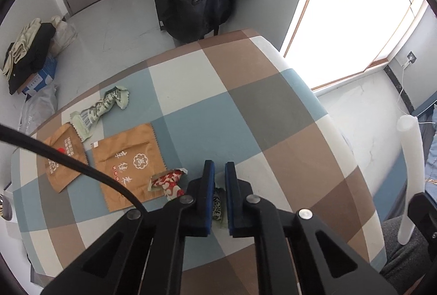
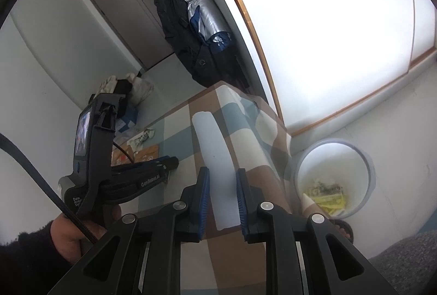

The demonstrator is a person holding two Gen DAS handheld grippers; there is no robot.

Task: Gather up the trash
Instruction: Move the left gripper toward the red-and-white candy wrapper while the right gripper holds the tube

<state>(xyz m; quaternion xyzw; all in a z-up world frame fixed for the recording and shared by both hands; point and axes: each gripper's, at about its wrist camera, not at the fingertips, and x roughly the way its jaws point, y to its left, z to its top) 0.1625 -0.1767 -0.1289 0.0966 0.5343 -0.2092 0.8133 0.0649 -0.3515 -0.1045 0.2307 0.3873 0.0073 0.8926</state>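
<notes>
L gripper [image 1: 219, 172] is pinched down on a small green-and-white patterned wrapper [image 1: 217, 204]; I see the scrap wedged between the blue pads, tips nearly together, over the checked tablecloth [image 1: 191, 109]. No earlier pic, so I only report the grip as it stands.

Going L to R on the table in the left wrist view: a small brown paper pouch [image 1: 61, 161] near the L edge, partly under a black cable [image 1: 68, 161]. Above it a crumpled green wrapper w/ print [image 1: 99, 110]. Next, a bigger brown paper pouch [image 1: 128, 164] w/ white characters, lying flat. Touching its lower R corner, a red-and-white wrapper [image 1: 169, 181], just beside the L finger. Then the held scrap itself. Far R, a white tube [image 1: 409, 172] stands tilted off the table edge.

R gripper [image 2: 223, 196] is clamped on that white tube [image 2: 215, 172], pads on both sides of it, pointing along the table. In the right wrist view, to the L, a hand [image 2: 82, 229] in a dark sleeve holds the other rig's handle. To the R, on the floor beside the table, a round white bin [image 2: 333, 174] w/ yellow-green wrappers already inside.
</notes>
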